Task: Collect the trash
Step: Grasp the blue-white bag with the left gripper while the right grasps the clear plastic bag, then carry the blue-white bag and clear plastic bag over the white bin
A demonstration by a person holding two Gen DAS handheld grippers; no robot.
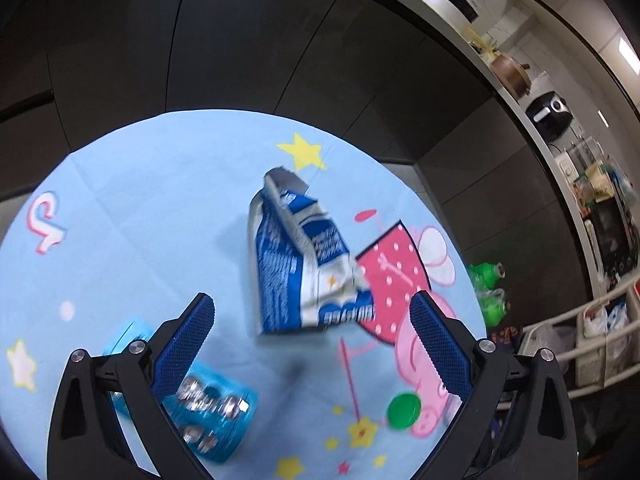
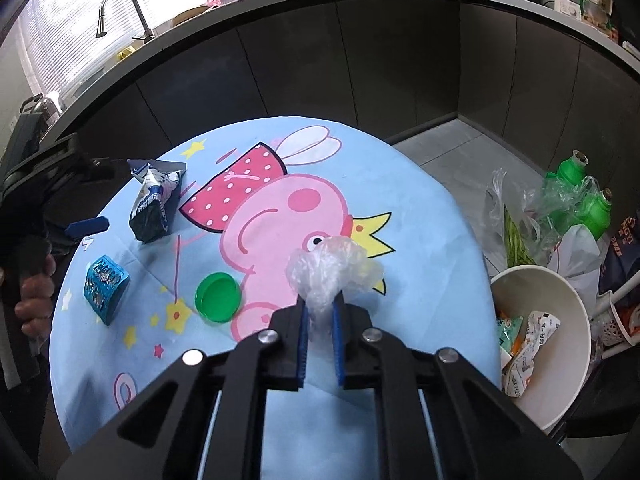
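Trash is mid-collection; the right claw [image 2: 320, 316] is clamped on a crumpled clear plastic wad [image 2: 332, 268], held above the blue cartoon cloth of the counter [image 2: 420, 208]; next, I judge, it swings right to the white bin [image 2: 560, 392] beside the counter, already holding wrappers, and lets go. The left claw [image 1: 312, 340] hangs spread wide, gripping nothing, lined up on the torn blue-and-white snack bag [image 1: 296, 268]; it needs to drop and close; a blue wrapper [image 1: 212, 412] and green lid [image 1: 404, 410] wait nearby.
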